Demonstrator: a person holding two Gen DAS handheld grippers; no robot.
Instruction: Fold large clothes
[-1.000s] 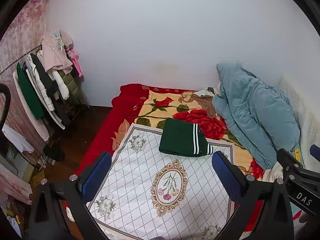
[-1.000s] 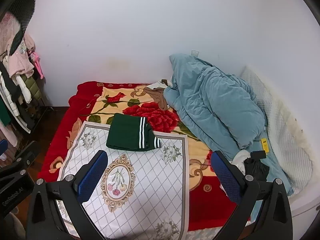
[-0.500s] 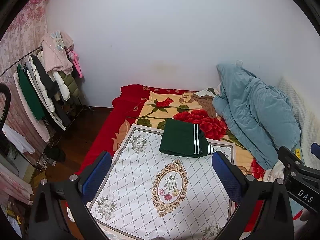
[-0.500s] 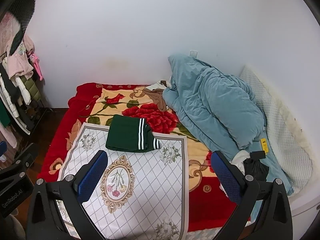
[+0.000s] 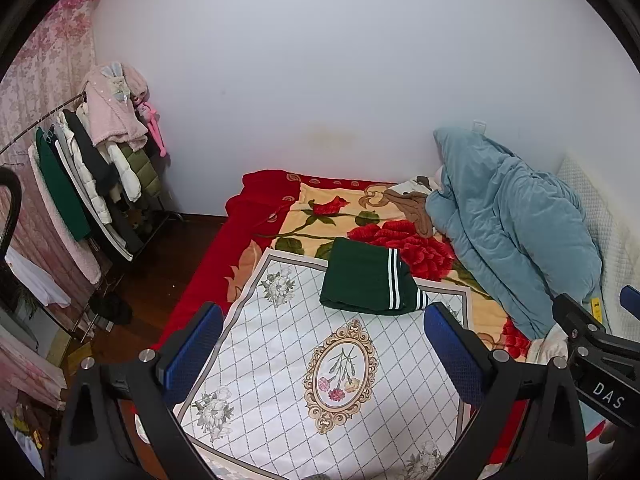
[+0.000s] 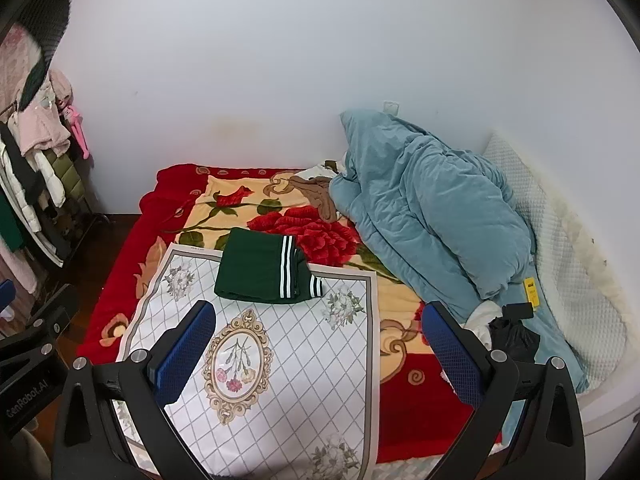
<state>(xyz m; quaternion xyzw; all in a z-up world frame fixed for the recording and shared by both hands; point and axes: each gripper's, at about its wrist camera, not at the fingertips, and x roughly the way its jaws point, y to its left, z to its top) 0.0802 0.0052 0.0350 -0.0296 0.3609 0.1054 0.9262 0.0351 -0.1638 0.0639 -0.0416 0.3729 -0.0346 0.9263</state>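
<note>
Along the left wall a clothes rack (image 5: 80, 184) carries hanging garments, a pink fleece draped at its far end, standing on the dark wooden floor (image 5: 160, 276) beside the bed's left edge. The left gripper (image 5: 320, 344) hangs above the near end of the bed, its jaws released and spread wide with nothing between the blue pads (image 5: 192, 348). The bed is covered by a red blanket (image 5: 248, 232) printed with large roses, and on the near half of it lies a white sheet (image 5: 280, 360) with a diamond grid, grey border and an oval flower medallion. The folded green garment (image 5: 364, 280), dark green with white stripes, rests flat across the far edge of that sheet, partly over the rose print, roughly midway between the bed's left and right edges; neither gripper touches it. Behind it, toward the far edge of the bed, a brown cloth (image 5: 416, 208) lies crumpled against a bunched blue quilt (image 5: 512, 232), which fills the far right corner and runs along the right edge. The right gripper (image 6: 320, 344) is likewise held above the near end, jaws released and empty. Near the right edge, just beyond its right finger, a small black item (image 6: 514, 336) sits on white fabric, with a white textured pillow (image 6: 560, 248) against the wall.
</note>
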